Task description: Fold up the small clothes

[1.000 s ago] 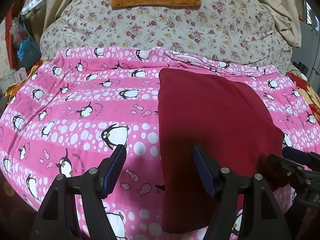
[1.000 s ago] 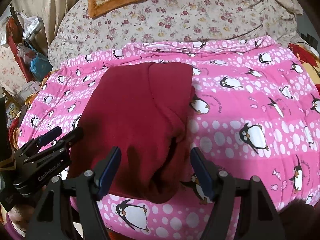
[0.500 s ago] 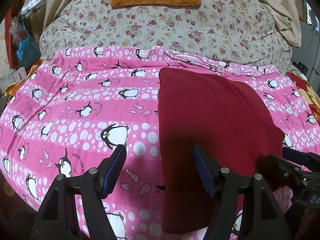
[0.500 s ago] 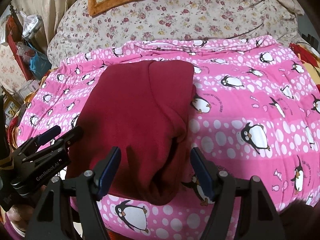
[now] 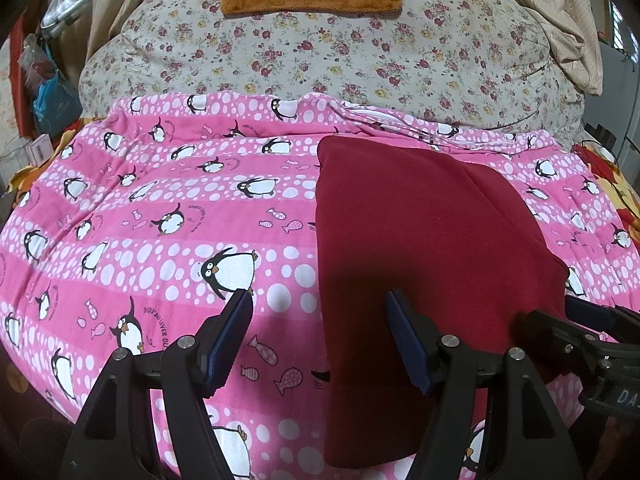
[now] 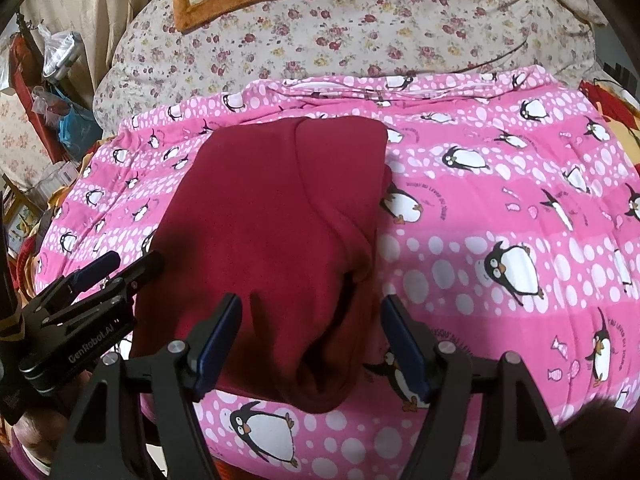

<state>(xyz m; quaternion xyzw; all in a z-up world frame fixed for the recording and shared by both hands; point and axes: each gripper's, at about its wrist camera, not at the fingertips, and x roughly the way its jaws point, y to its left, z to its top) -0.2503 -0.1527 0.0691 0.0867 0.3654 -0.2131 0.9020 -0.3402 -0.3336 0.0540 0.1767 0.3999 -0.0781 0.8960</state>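
While both pairs of fingers stand spread and empty, your right gripper [image 6: 311, 342] straddles the near end of the red garment [image 6: 272, 240], whose long axis runs straight ahead, with your left gripper [image 5: 318, 338] astride its left edge.

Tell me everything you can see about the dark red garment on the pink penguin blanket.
The dark red garment is a plain, soft, fleece-looking piece, already folded into a long panel with an overlapping flap along one side. It lies flat on the pink penguin blanket, its near end bunched and drooping toward the bed's edge. Both tools are open: the right tool straddles its near end, and the left tool sits at its left edge. Neither grips it.
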